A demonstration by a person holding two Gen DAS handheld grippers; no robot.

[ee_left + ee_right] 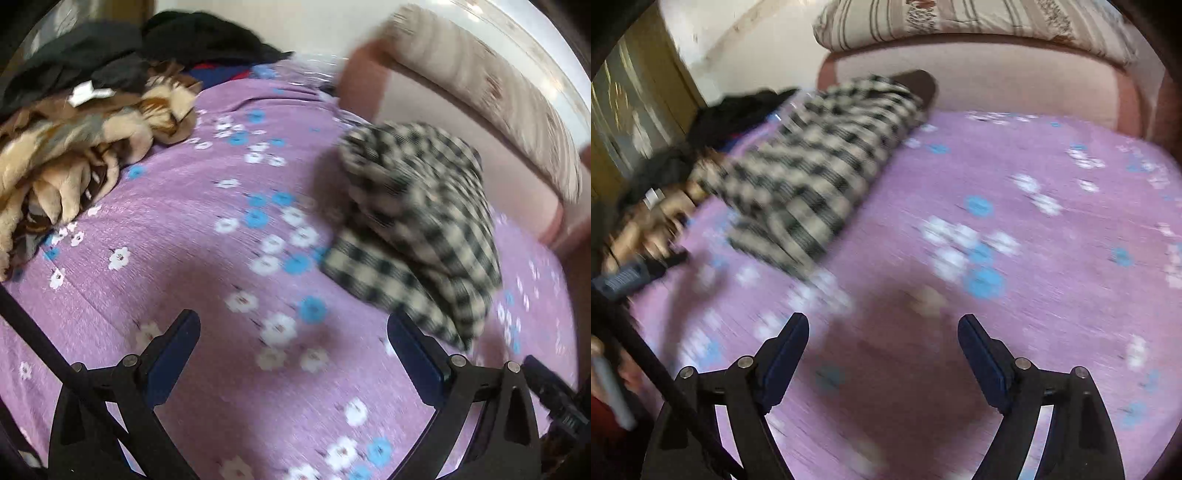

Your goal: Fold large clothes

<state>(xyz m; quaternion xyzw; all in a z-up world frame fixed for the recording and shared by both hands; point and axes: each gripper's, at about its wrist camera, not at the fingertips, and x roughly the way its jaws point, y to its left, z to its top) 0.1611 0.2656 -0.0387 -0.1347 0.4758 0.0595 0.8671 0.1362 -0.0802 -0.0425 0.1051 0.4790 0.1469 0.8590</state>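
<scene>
A black-and-cream checked garment (413,218) lies bunched on the purple flowered bedsheet (207,236). In the left wrist view it is ahead and to the right of my left gripper (293,332), which is open and empty above the sheet. In the right wrist view the same garment (809,173) lies ahead and to the left of my right gripper (882,336), also open and empty above the sheet (1015,229). Both views are motion-blurred.
A pile of brown, cream and dark clothes (85,129) sits at the far left of the bed. A striped pillow (979,22) rests on the pink headboard (997,81). The other gripper's body (631,277) shows at the left edge. A wooden cabinet (635,99) stands left.
</scene>
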